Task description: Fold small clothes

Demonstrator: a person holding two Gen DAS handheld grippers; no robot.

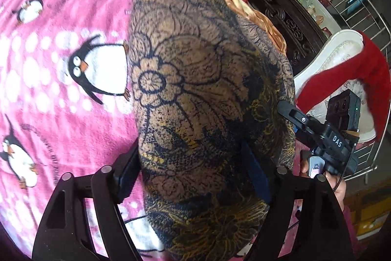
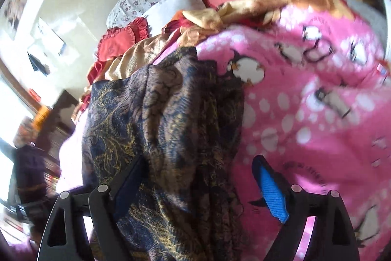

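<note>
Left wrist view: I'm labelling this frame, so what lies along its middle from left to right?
Penguin blanket → floral cloth → right gripper → red garment.

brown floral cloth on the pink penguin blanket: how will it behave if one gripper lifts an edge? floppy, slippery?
Likely very floppy: the brown floral cloth hangs in soft folds between the right gripper fingers. Probably light, since it looks thin and drapes smoothly over the left gripper. Possibly clingy rather than slippery on the fleecy pink penguin blanket, though its texture is hard to judge.
</note>
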